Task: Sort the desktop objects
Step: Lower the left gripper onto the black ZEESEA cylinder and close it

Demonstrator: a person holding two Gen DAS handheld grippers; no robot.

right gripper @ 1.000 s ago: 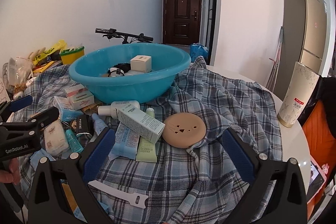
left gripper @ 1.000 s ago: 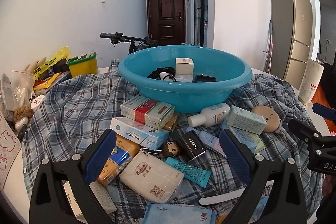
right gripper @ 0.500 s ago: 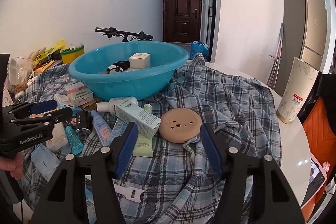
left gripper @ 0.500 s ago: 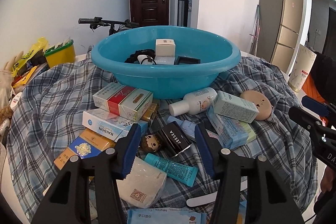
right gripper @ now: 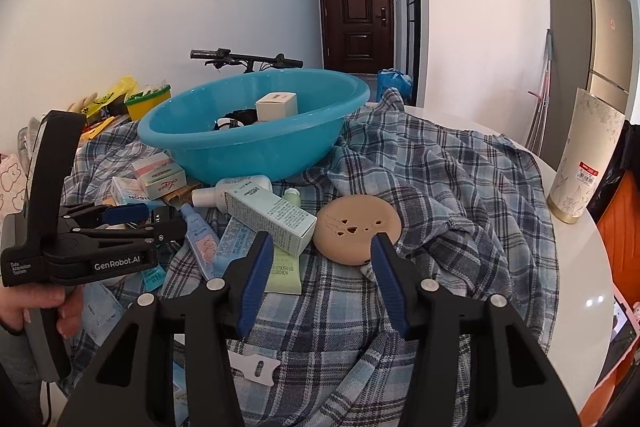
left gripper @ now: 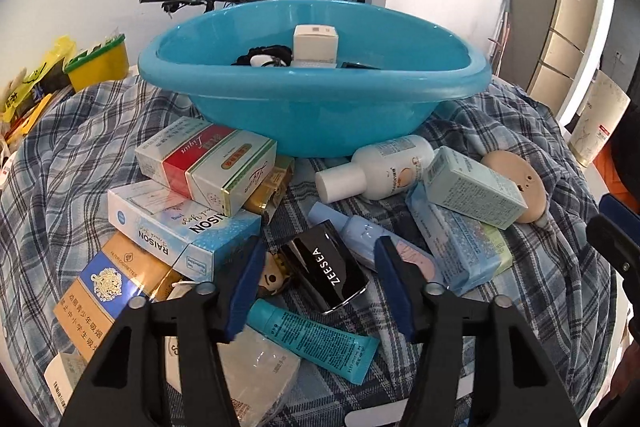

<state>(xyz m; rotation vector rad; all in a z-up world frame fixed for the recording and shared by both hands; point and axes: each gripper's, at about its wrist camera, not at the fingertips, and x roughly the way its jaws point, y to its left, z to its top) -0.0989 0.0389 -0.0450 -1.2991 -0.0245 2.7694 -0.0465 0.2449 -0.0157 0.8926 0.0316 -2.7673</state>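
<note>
A black ZEESEA box (left gripper: 325,267) lies on the plaid cloth between the blue pads of my left gripper (left gripper: 318,269). Its jaws are closing, and a gap still shows on each side of the box. The right wrist view shows the same left gripper (right gripper: 160,219) low over the pile of boxes and tubes. My right gripper (right gripper: 320,253) hovers just short of a round tan disc (right gripper: 356,231). Those jaws are closing too, with nothing pressed between them. A blue basin (left gripper: 316,87) behind the pile holds a white box (left gripper: 315,45) and a black cable.
Cigarette cartons (left gripper: 204,167), a white bottle (left gripper: 376,167), a mint box (left gripper: 474,189) and a teal tube (left gripper: 312,337) crowd the cloth in front of the basin. A tall paper cup (right gripper: 582,163) stands at the table's right edge. Yellow tub and bags sit far left.
Both grippers' jaws have narrowed a lot. The left gripper has moved forward and down onto the pile, so the black box now sits between its pads. The right gripper has hardly moved.
</note>
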